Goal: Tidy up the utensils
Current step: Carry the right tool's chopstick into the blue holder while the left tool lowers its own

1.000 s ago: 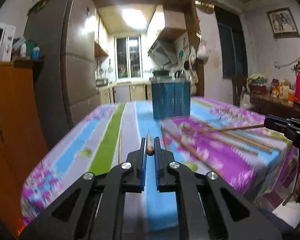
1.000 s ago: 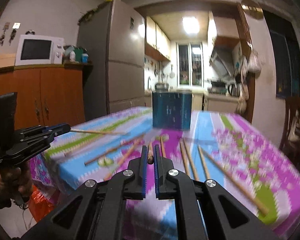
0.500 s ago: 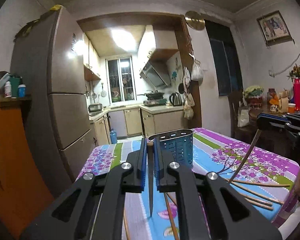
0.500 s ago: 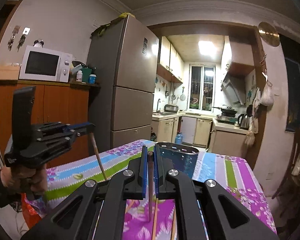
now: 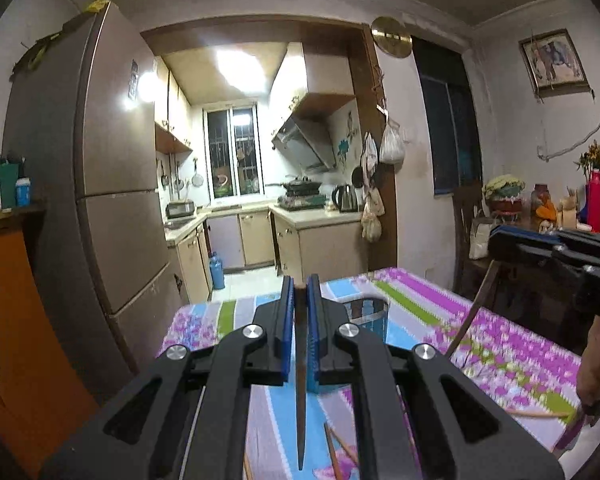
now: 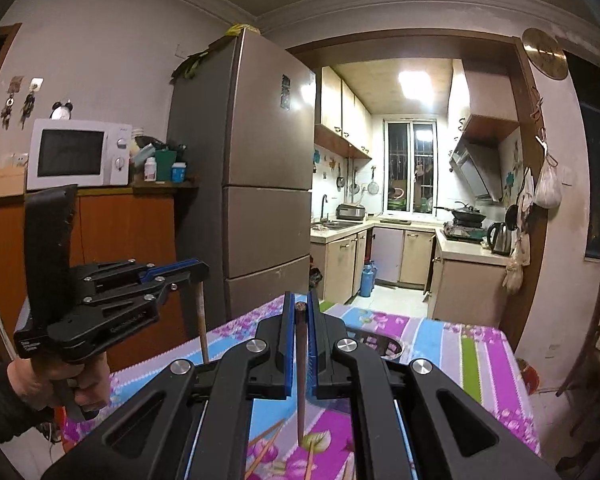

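Chopsticks hang point-down, one clamped in the left gripper [image 5: 300, 312] and one in the right gripper [image 6: 299, 314] (both above the tabletop [image 5: 500, 344]), near the utensil holder [image 5: 370, 316].

A tall brown steel fridge [image 6: 256, 184] is seen at ten o'clock, a white boxy microwave [image 6: 78, 154] at nine, a steel kettle [image 6: 499, 238] at three.

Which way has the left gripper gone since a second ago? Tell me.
Yes: the left gripper, shut on a chopstick, has risen. Against the blue utensil holder on the table, it now looks down from higher up.
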The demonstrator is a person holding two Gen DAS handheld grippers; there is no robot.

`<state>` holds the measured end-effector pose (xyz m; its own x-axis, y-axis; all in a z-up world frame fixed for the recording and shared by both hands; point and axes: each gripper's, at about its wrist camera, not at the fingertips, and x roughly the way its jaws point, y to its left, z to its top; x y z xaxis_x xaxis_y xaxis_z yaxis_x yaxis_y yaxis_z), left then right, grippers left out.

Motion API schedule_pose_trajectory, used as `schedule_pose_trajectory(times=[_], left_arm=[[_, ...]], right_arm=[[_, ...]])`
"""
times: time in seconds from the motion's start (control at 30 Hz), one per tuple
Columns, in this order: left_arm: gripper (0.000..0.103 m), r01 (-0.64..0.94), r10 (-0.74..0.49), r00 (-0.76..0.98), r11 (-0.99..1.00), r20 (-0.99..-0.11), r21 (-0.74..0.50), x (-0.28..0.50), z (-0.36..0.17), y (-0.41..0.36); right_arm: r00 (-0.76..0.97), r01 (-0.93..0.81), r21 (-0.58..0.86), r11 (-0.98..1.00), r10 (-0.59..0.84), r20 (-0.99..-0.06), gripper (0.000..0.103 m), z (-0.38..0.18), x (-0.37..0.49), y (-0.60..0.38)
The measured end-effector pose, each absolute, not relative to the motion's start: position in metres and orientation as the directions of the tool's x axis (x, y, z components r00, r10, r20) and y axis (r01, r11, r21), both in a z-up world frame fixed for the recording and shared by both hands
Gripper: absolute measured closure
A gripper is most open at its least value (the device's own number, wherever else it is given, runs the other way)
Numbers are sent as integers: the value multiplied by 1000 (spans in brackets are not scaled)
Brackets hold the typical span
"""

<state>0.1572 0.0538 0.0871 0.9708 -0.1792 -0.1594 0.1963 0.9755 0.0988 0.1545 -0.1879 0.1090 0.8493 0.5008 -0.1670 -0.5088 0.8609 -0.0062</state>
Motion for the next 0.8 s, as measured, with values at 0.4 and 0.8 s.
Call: schedule_pose_trajectory(times=[0.4, 0.8], left_arm=[[98, 217, -214, 976, 975, -51, 57, 192, 162, 32], [98, 204, -204, 979, 979, -13, 18, 264, 191, 14]], right_arm=[[871, -468, -22, 883, 457, -178, 96, 191, 218, -193], [896, -409, -25, 912, 397, -197, 96, 222, 305, -203]])
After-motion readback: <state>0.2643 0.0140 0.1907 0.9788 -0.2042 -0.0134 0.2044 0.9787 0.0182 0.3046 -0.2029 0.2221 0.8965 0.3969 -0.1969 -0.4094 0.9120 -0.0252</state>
